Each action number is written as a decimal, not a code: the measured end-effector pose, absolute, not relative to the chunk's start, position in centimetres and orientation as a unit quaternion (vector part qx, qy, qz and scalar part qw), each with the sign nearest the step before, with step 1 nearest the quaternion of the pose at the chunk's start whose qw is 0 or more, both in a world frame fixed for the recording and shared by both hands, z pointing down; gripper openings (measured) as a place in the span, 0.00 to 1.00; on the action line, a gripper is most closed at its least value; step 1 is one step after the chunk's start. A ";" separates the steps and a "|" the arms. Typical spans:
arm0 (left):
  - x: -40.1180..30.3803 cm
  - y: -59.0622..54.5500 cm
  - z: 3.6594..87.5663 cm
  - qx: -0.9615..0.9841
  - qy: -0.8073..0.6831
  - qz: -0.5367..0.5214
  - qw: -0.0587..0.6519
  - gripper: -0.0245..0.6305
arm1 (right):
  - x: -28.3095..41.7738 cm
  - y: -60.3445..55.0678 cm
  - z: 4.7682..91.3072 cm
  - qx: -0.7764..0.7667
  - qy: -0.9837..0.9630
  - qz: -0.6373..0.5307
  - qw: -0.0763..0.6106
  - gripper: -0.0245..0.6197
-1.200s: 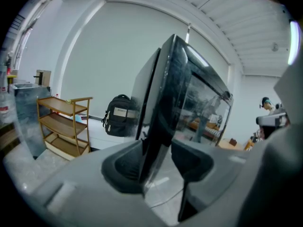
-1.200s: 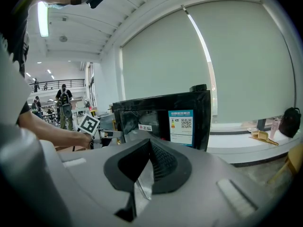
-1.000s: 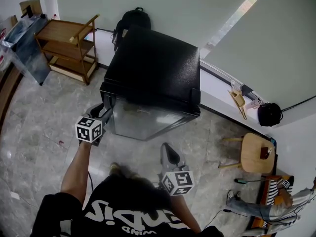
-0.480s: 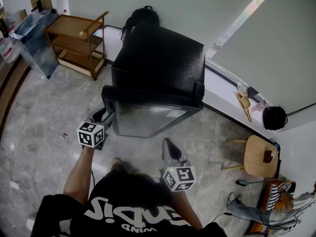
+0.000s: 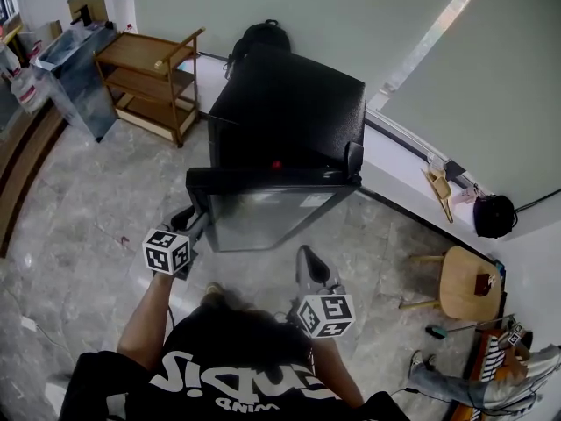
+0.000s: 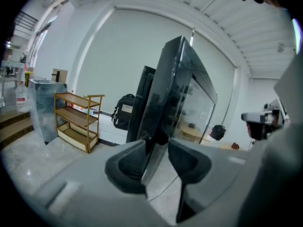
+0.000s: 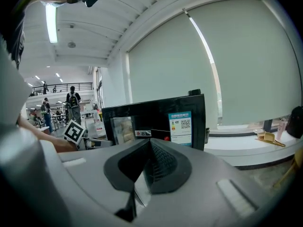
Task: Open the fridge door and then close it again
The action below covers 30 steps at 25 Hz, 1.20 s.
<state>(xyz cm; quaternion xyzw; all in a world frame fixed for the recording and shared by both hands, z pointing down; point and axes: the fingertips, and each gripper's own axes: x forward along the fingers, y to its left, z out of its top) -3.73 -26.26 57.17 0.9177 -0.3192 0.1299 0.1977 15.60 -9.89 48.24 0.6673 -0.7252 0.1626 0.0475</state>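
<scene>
A small black fridge (image 5: 289, 112) stands against the wall ledge. Its glass-fronted door (image 5: 263, 213) is swung partly open, so a gap shows along the left of the cabinet. My left gripper (image 5: 195, 220) is at the door's free left edge. In the left gripper view that edge (image 6: 158, 126) runs between the two pads of the left gripper (image 6: 156, 157), and the jaws are closing on it. My right gripper (image 5: 307, 257) hangs in front of the door, apart from it. In the right gripper view the right gripper (image 7: 149, 162) is shut with nothing in it, facing the door (image 7: 156, 122).
A wooden shelf rack (image 5: 149, 82) and a metal cabinet (image 5: 79, 68) stand at the left. A black backpack (image 5: 263, 35) leans behind the fridge. At the right are a round wooden stool (image 5: 460, 283), a black bag (image 5: 493, 215) and a seated person (image 5: 491, 380).
The fridge door has swung further open, its free left edge coming away from the cabinet. My left gripper travelled with that edge. The right gripper shifted slightly.
</scene>
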 end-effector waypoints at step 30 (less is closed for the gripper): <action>-4.6 -13.0 57.1 0.909 -0.311 0.130 0.244 0.19 | 13.3 -7.0 49.2 0.627 -0.759 0.168 0.055 0.03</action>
